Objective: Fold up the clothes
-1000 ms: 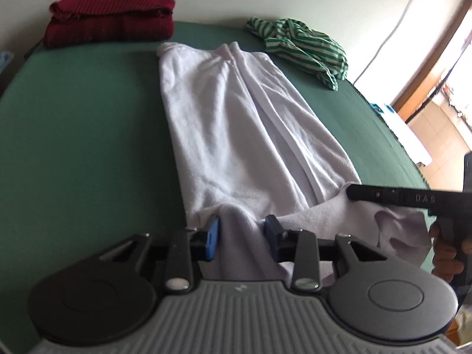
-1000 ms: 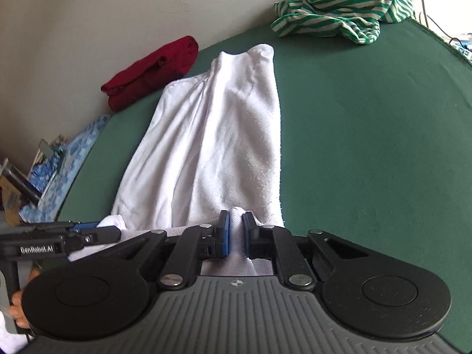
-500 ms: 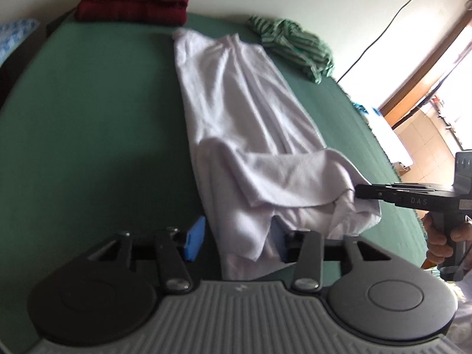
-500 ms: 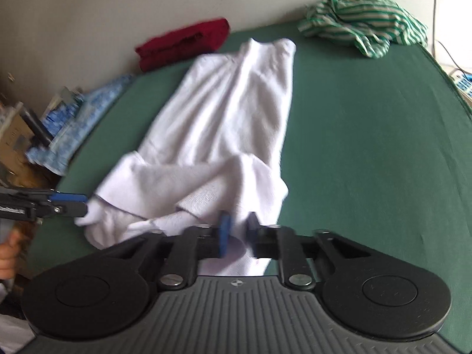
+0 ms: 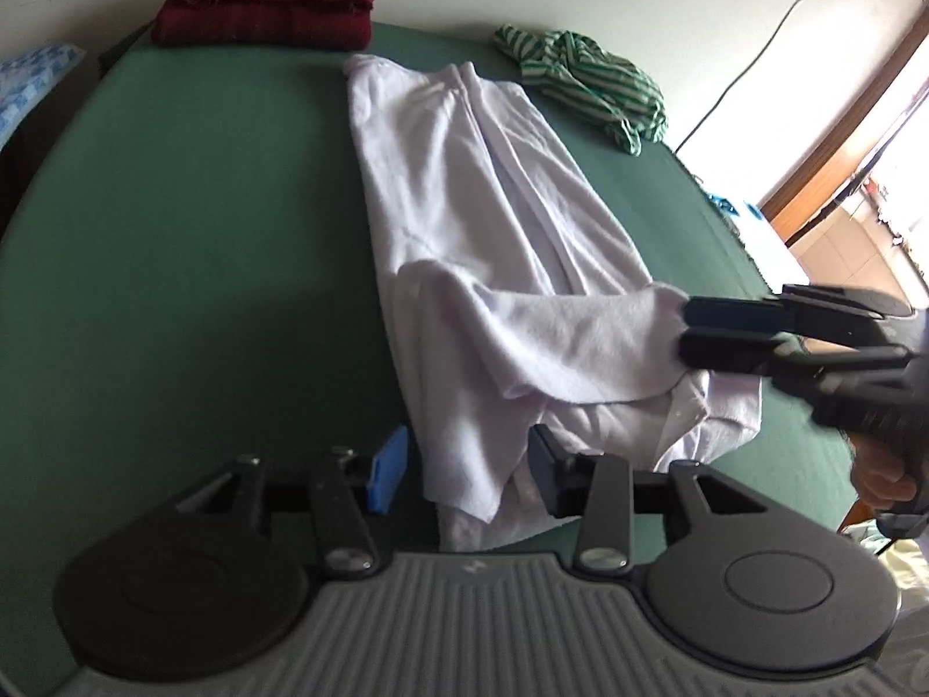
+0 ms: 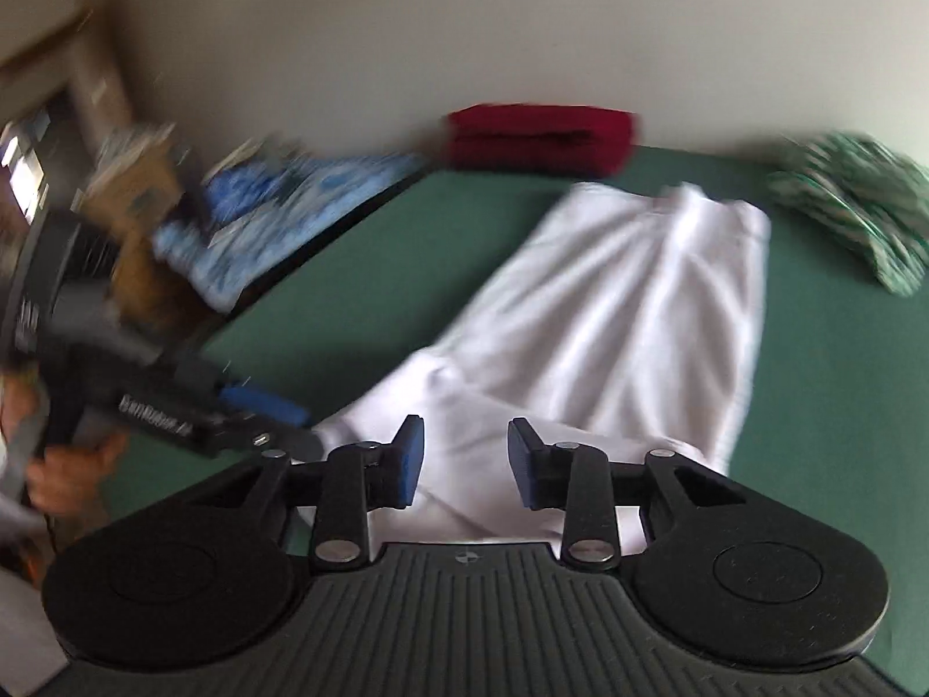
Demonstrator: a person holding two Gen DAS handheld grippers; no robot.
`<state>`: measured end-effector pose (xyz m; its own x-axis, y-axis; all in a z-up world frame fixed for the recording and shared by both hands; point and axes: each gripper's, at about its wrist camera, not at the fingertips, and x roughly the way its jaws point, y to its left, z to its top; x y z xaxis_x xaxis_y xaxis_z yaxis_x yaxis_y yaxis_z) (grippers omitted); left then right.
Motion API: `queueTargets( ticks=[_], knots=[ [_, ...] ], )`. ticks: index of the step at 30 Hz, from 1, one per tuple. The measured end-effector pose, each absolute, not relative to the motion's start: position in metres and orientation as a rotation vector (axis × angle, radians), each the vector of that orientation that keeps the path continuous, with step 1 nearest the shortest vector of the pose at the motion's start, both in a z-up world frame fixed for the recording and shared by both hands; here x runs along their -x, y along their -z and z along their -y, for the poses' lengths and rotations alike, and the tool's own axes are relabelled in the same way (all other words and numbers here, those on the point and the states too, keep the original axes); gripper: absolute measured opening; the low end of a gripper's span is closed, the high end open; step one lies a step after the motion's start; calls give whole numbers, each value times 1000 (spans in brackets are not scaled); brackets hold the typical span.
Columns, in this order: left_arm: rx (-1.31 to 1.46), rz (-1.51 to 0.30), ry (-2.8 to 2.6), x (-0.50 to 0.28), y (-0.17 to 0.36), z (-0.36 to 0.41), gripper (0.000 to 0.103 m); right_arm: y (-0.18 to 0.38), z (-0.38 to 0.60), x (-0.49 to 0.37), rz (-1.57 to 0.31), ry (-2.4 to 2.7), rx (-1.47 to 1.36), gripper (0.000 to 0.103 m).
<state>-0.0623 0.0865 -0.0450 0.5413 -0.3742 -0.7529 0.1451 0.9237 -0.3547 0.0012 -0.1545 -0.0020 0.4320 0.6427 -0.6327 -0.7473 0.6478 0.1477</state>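
Observation:
A long white garment (image 5: 464, 203) lies lengthwise on the green table (image 5: 174, 232), its near end folded back over itself in a loose flap. My left gripper (image 5: 464, 470) is at the near hem; its jaws are opening, cloth hangs between them, and the left blue pad stands clear of it. My right gripper (image 6: 464, 464) hovers over the flap of the garment (image 6: 638, 319). Its jaws are opening too, with cloth below them and neither pad pressing it. From the left wrist view, the right gripper (image 5: 682, 328) is at the flap's right corner. The right view is motion-blurred.
A folded dark red garment (image 5: 267, 6) lies at the table's far edge by the wall. A crumpled green-striped garment (image 5: 586, 81) sits at the far right. Blue patterned cloth (image 6: 278, 215) and boxes lie off the table's left side. A doorway is at the right.
Both grippers carried the near end of the white garment forward, folding it over itself. The right jaws went from shut on the cloth to apart, and the right view rolled. The left jaws widened.

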Motion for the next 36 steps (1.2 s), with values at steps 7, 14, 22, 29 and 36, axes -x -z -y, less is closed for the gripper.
queueTargets(
  ticks=[7,14,22,29,36],
  knots=[
    [58,-888,275,83,31,-66,48,28,109,1,-669,-893,381,21],
    [-6,-807,369,80,14,-49,59,24,121,-14,-680,-810,261,2],
    [48,-890,439,51,45,-31,59,20,136,-18,-681,-776,85,2],
    [238,-892,501,37,53,-37,68,25,161,-36,-752,-751,-211,2],
    [293,-900,538,44,52,-53,68,40,155,-46,-880,-881,-391,3]
  ],
)
